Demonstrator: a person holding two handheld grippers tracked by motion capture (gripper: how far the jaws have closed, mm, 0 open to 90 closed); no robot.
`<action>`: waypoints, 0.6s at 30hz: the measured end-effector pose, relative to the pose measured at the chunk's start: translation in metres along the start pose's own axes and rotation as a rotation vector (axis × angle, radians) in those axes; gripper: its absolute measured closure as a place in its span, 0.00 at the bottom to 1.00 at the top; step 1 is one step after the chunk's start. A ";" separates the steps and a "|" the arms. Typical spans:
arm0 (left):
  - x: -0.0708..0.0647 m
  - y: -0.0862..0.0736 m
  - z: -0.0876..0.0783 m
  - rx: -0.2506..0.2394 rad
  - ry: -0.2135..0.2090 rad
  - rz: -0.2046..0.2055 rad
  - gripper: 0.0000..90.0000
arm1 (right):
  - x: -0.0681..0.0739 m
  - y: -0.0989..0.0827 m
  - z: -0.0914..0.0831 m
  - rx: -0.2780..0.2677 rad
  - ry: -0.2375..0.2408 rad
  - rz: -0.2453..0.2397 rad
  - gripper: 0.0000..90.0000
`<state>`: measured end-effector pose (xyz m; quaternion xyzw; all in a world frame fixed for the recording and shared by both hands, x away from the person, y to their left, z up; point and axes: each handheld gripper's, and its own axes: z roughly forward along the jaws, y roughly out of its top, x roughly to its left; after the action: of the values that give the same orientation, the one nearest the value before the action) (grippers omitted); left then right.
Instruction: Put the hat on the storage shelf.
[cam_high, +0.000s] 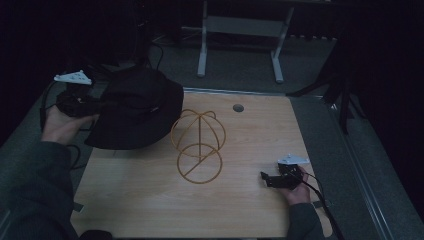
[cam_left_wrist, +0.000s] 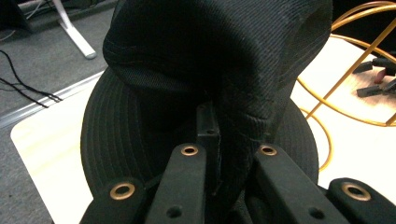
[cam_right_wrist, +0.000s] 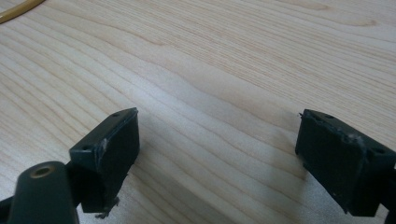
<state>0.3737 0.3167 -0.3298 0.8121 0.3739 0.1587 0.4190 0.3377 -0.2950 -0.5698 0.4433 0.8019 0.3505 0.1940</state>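
Observation:
A black bucket hat (cam_high: 135, 107) hangs over the table's far left corner, pinched at its brim by my left gripper (cam_high: 95, 106). In the left gripper view the jaws are shut on a fold of the black bucket hat (cam_left_wrist: 210, 70), my left gripper (cam_left_wrist: 219, 154) squeezing the cloth. A gold wire hat stand (cam_high: 198, 145) stands upright near the middle of the table, just right of the hat. My right gripper (cam_high: 265, 179) rests low over the wood at the near right, open, with nothing between its jaws; the right gripper (cam_right_wrist: 217, 140) shows bare wood in the gap.
The wooden table (cam_high: 150, 200) has a round cable hole (cam_high: 238, 107) near its far edge. Beyond it stands a white desk frame (cam_high: 240, 45) on grey floor. Part of the gold wire stand (cam_left_wrist: 355, 84) and the other gripper (cam_left_wrist: 376, 77) appear behind the hat.

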 end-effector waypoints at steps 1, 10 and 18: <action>0.000 0.000 0.000 -0.002 -0.001 -0.001 0.98 | 0.000 0.000 0.000 0.000 0.000 -0.001 0.15; 0.001 0.004 -0.002 -0.012 -0.003 -0.006 0.98 | 0.000 0.000 0.000 0.000 0.000 -0.001 0.15; 0.003 0.008 -0.003 -0.023 -0.015 -0.013 0.98 | 0.000 0.000 0.000 0.000 0.000 0.000 0.15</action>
<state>0.3775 0.3173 -0.3224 0.8060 0.3739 0.1541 0.4322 0.3377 -0.2950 -0.5698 0.4432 0.8019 0.3506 0.1940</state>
